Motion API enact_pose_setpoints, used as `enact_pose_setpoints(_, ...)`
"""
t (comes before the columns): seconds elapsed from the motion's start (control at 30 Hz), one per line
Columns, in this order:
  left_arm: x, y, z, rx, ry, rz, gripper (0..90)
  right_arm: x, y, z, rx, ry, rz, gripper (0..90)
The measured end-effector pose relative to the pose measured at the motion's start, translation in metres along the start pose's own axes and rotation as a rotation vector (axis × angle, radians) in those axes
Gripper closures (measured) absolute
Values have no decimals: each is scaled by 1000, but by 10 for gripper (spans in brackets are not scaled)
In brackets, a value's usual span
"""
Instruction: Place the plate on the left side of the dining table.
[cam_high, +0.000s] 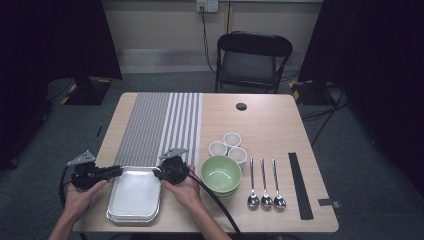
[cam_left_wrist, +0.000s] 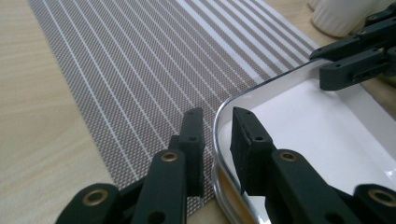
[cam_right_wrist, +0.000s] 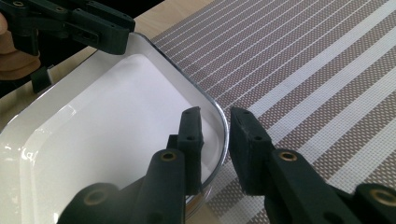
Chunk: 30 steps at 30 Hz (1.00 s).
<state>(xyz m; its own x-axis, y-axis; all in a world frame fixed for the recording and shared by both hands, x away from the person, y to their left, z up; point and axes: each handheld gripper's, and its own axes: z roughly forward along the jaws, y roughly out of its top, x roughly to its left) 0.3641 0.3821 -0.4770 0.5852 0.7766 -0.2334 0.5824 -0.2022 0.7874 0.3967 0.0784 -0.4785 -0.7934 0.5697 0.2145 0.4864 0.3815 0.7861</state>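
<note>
High view: tray (cam_high: 134, 196) between left gripper (cam_high: 119, 171) and right gripper (cam_high: 158, 174), long side running near to far. Jaws slightly spread, straddling far-corner rims, not pinching.

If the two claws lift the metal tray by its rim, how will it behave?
The tray looks thin and shiny, so it is probably light and somewhat slippery. Its narrow rolled rim gives little to pinch, so it may tilt. The left claw and right claw straddle opposite corners, which should steady it.

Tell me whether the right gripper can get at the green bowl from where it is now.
Probably yes: the right gripper straddles the tray rim, jaws apart, and the green bowl sits just beside that hand, nothing between.
</note>
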Motion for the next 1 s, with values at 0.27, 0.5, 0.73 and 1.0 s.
enact_pose_setpoints(0.27, 0, 4, 0, -5, -13, -6, 859, -3, -2, 1, -32, 10, 36, 842)
enact_pose_setpoints(0.5, 3, 13, 2, -29, -10, -5, 863, -5, 2, -1, -56, -13, 41, 841)
enact_pose_setpoints(0.73, 6, 15, 6, -30, 7, -11, 863, -9, 4, 2, -52, -25, 38, 840)
enact_pose_setpoints(1.0, 6, 10, 2, -27, 12, -24, 773, -9, 3, 4, -46, -31, 44, 836)
